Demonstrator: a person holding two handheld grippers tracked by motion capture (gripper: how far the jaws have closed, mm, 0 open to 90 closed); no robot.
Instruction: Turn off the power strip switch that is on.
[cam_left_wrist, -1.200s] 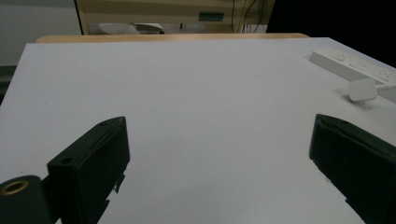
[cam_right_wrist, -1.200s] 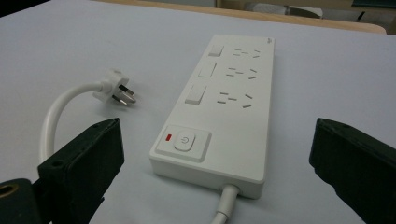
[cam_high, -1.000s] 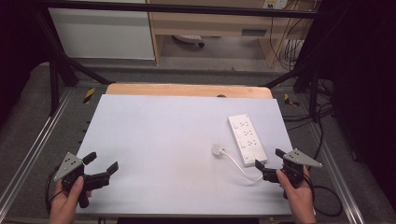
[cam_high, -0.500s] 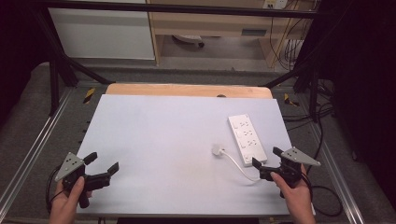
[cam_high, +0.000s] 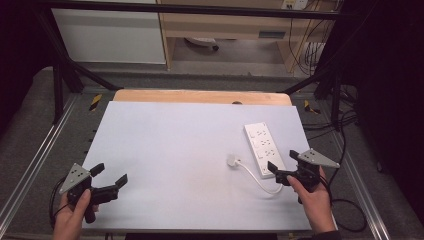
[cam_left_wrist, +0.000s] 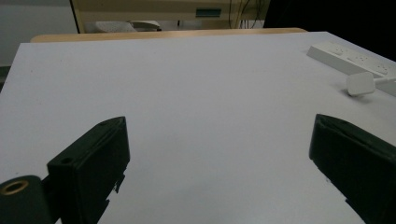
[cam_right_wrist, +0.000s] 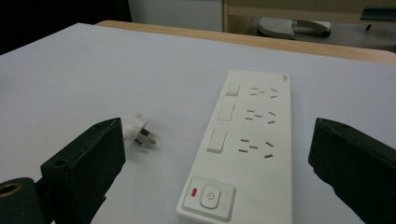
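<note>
Nearest us, our right claw (cam_high: 281, 173) hovers released just short of the near end of a white power strip (cam_high: 264, 149), lined up as if to take hold of it, while our left claw (cam_high: 111, 176), also released, waits well apart over the bare pale surface (cam_high: 180, 145). The strip is smooth hard plastic, long and flat, its thin cord (cam_high: 256, 178) curling to a small plug (cam_high: 232, 160) lying beside it.

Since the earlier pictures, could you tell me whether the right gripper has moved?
Yes. The right gripper has moved slightly left and forward, closing on the near end of the power strip, which has stayed put on the table.
</note>
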